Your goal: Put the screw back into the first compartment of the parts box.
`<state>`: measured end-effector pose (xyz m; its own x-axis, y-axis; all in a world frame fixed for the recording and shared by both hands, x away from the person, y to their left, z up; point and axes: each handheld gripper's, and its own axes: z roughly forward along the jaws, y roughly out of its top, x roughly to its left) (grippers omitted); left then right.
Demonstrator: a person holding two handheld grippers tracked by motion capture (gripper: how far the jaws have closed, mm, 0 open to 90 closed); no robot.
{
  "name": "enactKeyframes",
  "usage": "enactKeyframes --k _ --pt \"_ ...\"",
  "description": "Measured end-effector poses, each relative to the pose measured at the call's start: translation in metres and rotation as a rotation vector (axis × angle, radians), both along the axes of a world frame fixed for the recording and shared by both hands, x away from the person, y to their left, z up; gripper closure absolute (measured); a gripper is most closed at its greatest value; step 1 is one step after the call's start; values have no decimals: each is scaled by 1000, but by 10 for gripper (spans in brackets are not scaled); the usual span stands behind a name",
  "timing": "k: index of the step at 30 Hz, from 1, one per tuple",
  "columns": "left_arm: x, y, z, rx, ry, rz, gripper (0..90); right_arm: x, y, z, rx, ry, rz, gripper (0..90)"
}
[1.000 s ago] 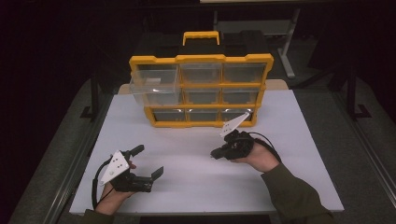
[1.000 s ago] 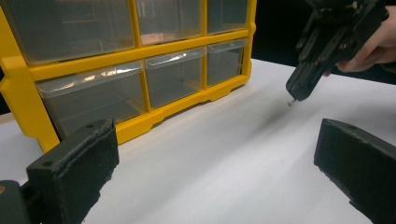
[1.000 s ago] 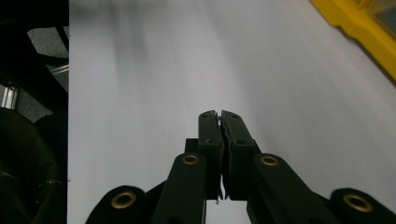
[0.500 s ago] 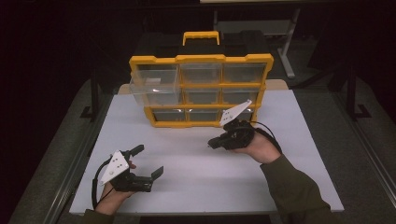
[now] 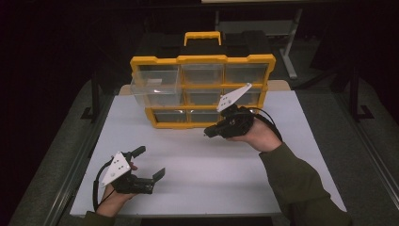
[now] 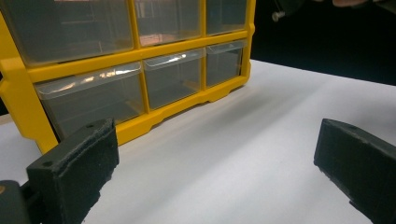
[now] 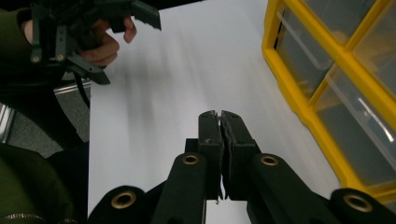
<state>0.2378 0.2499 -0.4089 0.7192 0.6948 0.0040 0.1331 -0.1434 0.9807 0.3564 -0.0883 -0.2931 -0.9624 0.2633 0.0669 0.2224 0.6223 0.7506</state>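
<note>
A yellow organizer (image 5: 202, 59) with clear drawers stands upright at the back of the white table (image 5: 211, 174). Its left drawer (image 5: 155, 87) sticks out toward me. My right gripper (image 5: 207, 133) hovers in front of the organizer's lower right part and points left. In the right gripper view its jaws (image 7: 219, 114) are pressed together with nothing visible between them, and the organizer (image 7: 289, 79) runs along the right edge. My left gripper (image 5: 150, 162) rests low at the table's front left, jaws spread wide. The left gripper view has those jaws (image 6: 215, 140) apart over bare table, facing the organizer (image 6: 135, 53).
A black case with a yellow handle (image 5: 202, 36) sits behind the organizer. The table's left edge has a metal rail (image 5: 80, 160). Dark floor and table legs surround the white top. The left hand and its gripper (image 7: 121, 44) appear far off in the right gripper view.
My right gripper has risen and drifted slightly right, closer to the organizer's front, still shut. The left gripper has stayed where it was.
</note>
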Motion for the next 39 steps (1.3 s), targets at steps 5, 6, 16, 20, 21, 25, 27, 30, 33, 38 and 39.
enactKeyframes --k 5,6,16,20,21,25,27,30,33,38,39 --pt "0 1 0 5 -4 0 0 3 5 15 8 -8 5 869" --pt "0 1 0 4 -7 -1 0 3 6 19 12 -6 1 868" --pt "1 1 0 1 -11 -1 0 12 16 45 23 -39 14 869" --pt "0 0 0 -1 -8 -2 0 16 20 56 36 -40 15 868" --pt "0 0 0 0 -7 -3 0 17 22 61 37 -52 19 869" --pt "1 0 0 -1 -7 -2 0 20 26 73 40 -57 19 869" --pt "0 0 0 -3 -3 -1 0 21 28 80 43 -65 23 869" --pt "0 0 0 -1 -5 -3 0 24 29 86 49 -71 20 869" --pt "0 0 1 0 2 -4 0 26 32 98 58 -74 20 869" --pt "0 0 0 1 -2 -2 0 28 38 110 54 -82 17 869" --pt "0 0 0 0 -3 -2 0 28 39 112 53 -79 10 869"
